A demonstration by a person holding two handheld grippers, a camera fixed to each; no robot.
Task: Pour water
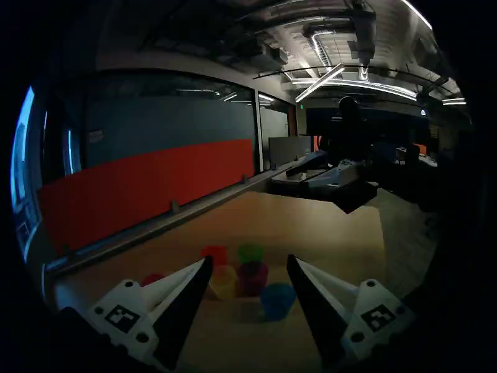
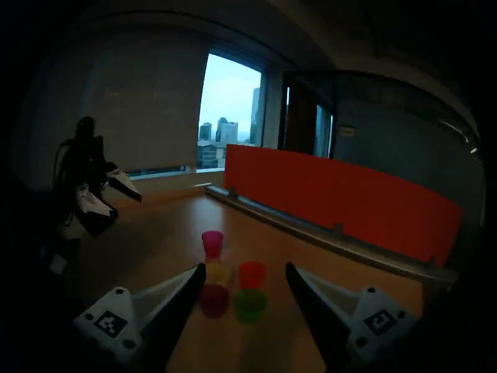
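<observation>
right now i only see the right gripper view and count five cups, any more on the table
Observer: Yes. The left gripper view shows a blue cup at the near edge of the group, closest to the left gripper.
Operator: is it inside those jaws
Observer: No. It stands on the table, apart from the open jaws; nothing is gripped.
Operator: whats behind me
Observer: Lit ceiling strip lights, farther down the room.
</observation>
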